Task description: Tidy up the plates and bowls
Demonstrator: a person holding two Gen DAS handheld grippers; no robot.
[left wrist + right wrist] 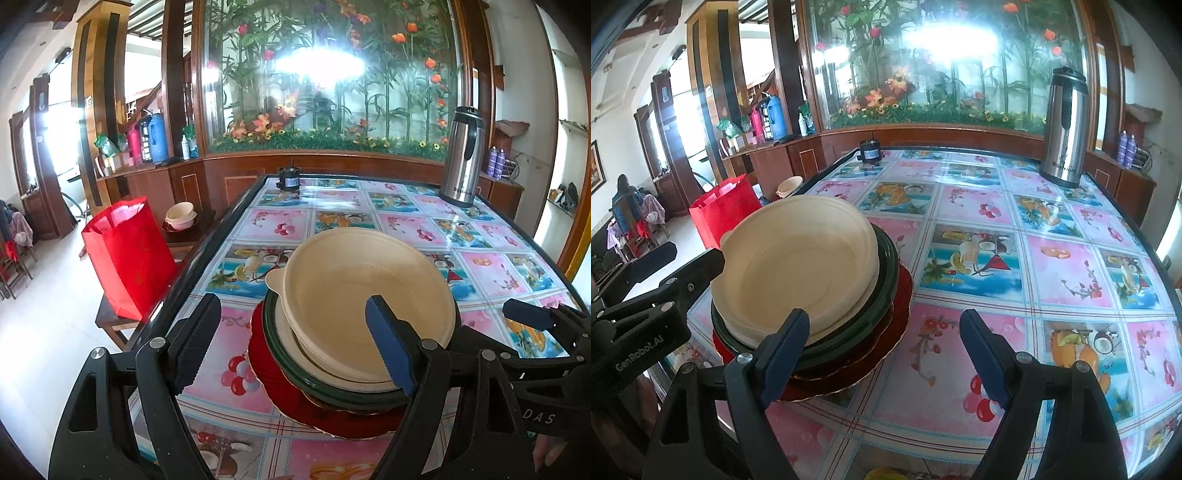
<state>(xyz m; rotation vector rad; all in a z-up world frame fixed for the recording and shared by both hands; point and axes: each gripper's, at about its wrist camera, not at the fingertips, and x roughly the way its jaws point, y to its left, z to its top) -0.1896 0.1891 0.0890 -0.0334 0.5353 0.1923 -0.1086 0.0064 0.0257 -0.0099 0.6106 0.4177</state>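
Cream bowl (364, 295) tops the stack: green-rimmed plate (295, 363), then red plates (269, 373), on the fruit-print table (1015, 332).
Left gripper (295, 349) gapes empty, bowl ahead, slightly right; nearer. Right gripper (882, 352) gapes empty; stack lies ahead-left, by its left finger.

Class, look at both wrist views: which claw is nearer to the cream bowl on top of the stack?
Left. The left claw straddles the cream bowl, one finger over it; the right claw is open beside the stack.
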